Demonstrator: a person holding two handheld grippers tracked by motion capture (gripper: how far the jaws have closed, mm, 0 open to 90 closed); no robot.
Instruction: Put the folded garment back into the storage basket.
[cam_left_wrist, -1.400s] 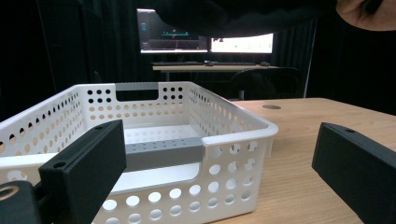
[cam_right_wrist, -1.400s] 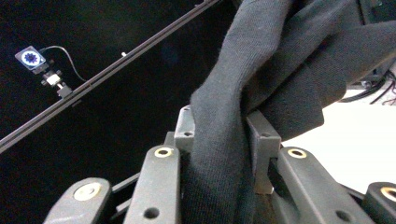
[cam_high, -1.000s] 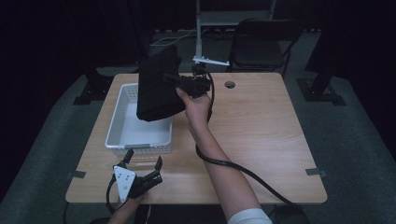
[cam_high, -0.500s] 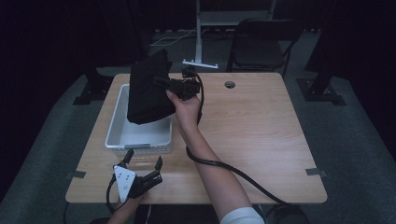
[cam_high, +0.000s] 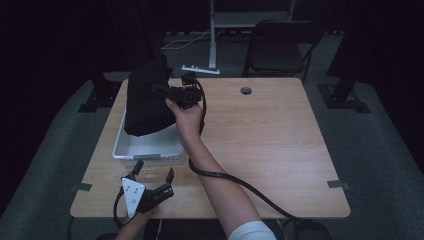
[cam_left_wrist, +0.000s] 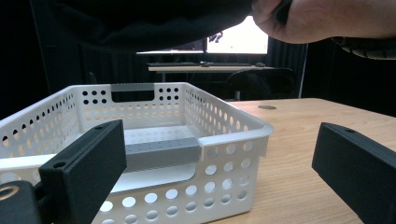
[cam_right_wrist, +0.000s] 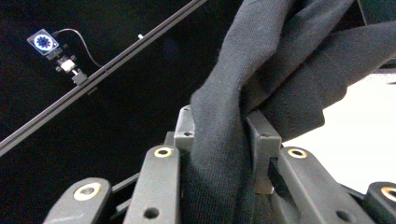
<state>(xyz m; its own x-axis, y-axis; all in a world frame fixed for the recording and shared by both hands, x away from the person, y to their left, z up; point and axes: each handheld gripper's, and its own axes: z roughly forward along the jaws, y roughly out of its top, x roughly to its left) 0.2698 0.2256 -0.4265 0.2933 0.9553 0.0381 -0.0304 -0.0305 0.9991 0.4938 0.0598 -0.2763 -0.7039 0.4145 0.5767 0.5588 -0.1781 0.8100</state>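
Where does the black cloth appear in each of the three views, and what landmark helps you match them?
High view: black cloth hangs upper left, above the white basket.
Left gripper view: along the top edge, over the basket.
Right gripper view: centre, clamped between the jaws.
Landmark: the basket.

Materials and finishes: matt cloth, perforated plastic, wood-grain top.

The black knitted cloth garment (cam_right_wrist: 261, 70) is soft, matt, finely ribbed and creased into folds. The white perforated plastic basket (cam_left_wrist: 224, 135) is smooth with a slight sheen; its grey handle strip (cam_left_wrist: 161, 154) looks matt plastic. The light wood-grain table top (cam_high: 270, 135) is smooth, low-gloss. The left gripper (cam_high: 152, 172) has matt black moulded plastic jaws; the right gripper (cam_right_wrist: 219, 135) shows the same plastic with brass-coloured metal rivets.
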